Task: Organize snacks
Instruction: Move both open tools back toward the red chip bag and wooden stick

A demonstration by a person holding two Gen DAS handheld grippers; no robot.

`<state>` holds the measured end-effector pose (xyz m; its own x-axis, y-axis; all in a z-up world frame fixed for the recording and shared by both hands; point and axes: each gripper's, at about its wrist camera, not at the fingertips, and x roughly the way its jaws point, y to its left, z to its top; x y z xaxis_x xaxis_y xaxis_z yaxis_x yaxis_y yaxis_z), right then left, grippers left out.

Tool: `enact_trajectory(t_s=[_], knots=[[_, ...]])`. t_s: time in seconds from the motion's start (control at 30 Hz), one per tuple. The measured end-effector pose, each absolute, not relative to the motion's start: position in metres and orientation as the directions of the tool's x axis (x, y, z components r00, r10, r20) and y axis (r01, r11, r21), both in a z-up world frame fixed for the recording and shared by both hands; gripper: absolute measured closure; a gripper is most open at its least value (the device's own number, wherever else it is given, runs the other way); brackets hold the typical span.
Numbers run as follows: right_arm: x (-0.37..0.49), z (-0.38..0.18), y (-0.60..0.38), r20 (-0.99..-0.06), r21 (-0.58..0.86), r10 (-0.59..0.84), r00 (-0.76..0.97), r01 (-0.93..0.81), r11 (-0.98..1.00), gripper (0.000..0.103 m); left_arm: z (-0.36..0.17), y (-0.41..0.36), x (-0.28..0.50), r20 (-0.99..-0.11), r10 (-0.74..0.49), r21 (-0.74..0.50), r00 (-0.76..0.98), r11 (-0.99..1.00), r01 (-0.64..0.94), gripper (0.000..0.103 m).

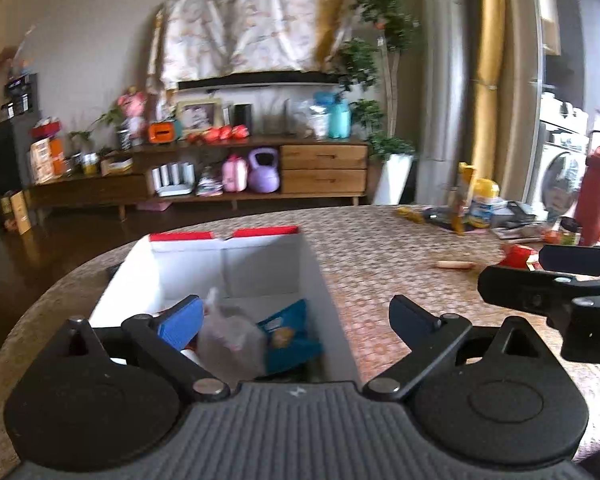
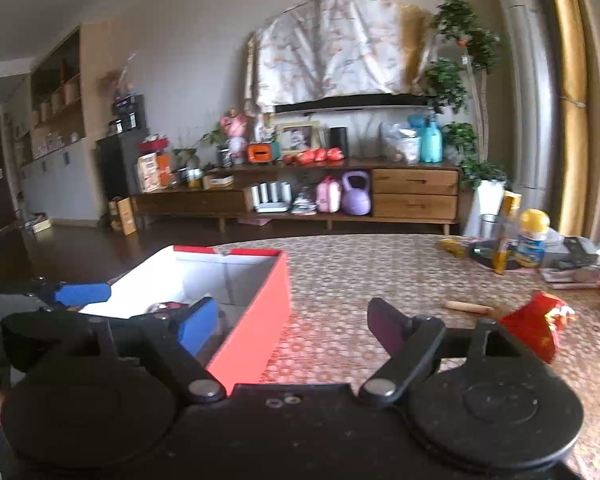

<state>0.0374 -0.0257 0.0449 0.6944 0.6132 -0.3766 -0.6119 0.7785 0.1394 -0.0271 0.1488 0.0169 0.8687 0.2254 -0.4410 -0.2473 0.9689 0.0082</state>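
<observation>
A red box with a white inside (image 1: 236,272) stands on the table; it also shows in the right wrist view (image 2: 256,332). In it lie a clear plastic bag of snacks (image 1: 230,336) and a blue snack packet (image 1: 290,334). My left gripper (image 1: 296,320) is open and empty, held over the box's near right wall. My right gripper (image 2: 294,326) is open and empty, just right of the box; it shows at the right in the left wrist view (image 1: 548,280). A red snack bag (image 2: 538,328) and a small sausage stick (image 2: 466,306) lie on the table to the right.
The round table has a patterned cloth (image 2: 360,268). At its far right are a yellow-capped bottle (image 2: 532,236), yellow packets, papers and a red flask (image 1: 594,196). Beyond the table are a wooden sideboard (image 2: 414,194) and floor.
</observation>
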Motion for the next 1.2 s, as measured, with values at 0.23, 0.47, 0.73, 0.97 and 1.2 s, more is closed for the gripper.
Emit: enact_trajectory(t_s=[0.23, 0.47, 0.73, 0.97, 1.2], knots=[[0.043, 0.032, -0.060, -0.386, 0.157, 0.541, 0.747, -0.525, 0.837, 0.011, 0.018, 0.119, -0.012, -0.429, 0.148, 0.017, 0.891, 0.988, -0.156, 0.003], [0.054, 0.017, -0.092, -0.409, 0.178, 0.466, 0.784, -0.433, 0.884, 0.011, 0.011, 0.091, 0.006, -0.437, 0.084, 0.030, 0.895, 0.996, -0.079, 0.003], [0.064, 0.008, -0.126, -0.409, 0.192, 0.388, 0.826, -0.338, 0.921, 0.001, 0.000, 0.069, 0.029, -0.464, 0.039, 0.044, 0.885, 0.999, -0.020, 0.003], [0.079, -0.005, -0.147, -0.444, 0.191, 0.340, 0.829, -0.283, 0.940, 0.000, -0.011, 0.050, 0.060, -0.478, -0.019, 0.069, 0.878, 0.996, 0.059, 0.003], [0.094, -0.016, -0.164, -0.461, 0.201, 0.297, 0.836, -0.227, 0.953, 0.000, -0.020, 0.033, 0.114, -0.501, -0.101, 0.060, 0.860, 0.987, 0.151, 0.003]])
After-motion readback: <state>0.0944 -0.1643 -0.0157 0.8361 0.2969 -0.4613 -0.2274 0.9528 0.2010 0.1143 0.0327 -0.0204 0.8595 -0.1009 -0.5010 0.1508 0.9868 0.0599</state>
